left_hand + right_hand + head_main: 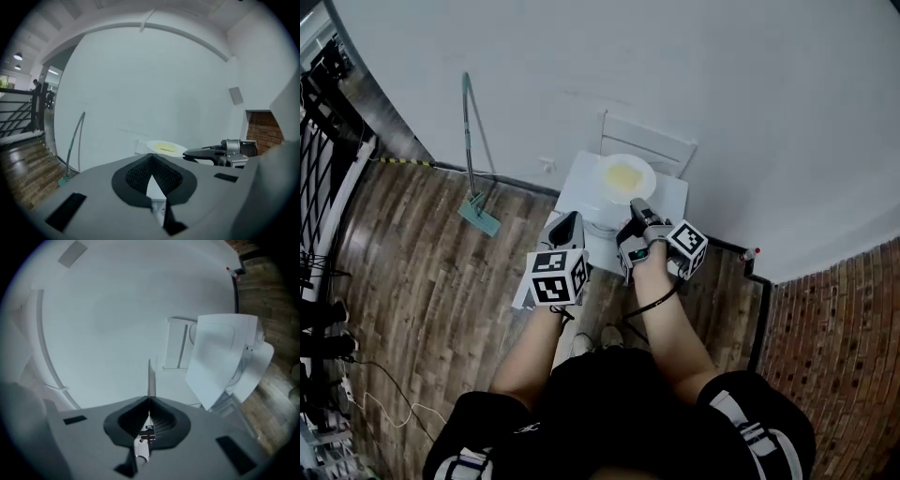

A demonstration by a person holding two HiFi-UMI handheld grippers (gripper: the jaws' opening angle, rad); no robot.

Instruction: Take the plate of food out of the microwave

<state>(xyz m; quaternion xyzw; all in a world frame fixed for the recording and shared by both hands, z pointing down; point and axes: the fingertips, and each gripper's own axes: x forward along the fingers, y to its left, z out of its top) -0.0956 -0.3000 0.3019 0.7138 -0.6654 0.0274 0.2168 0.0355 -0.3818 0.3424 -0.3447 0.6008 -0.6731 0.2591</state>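
A white plate [623, 175] with yellow food on it is held over a white microwave [581, 192] by the wall. My right gripper [639, 206] is shut on the plate's near rim. In the right gripper view the plate [151, 378] shows edge-on as a thin line running out from between the closed jaws of the right gripper [150, 401]. My left gripper [570, 223] hangs just left of the plate, shut and empty. In the left gripper view the plate [164, 148] lies ahead, beyond the left gripper [151, 157].
A long-handled mop [471, 141] with a teal head leans on the white wall at the left. A white panel [647, 141] stands behind the microwave. A brick wall [834, 356] and a black pipe [759, 300] close the right side. A black railing [323, 159] runs along the far left.
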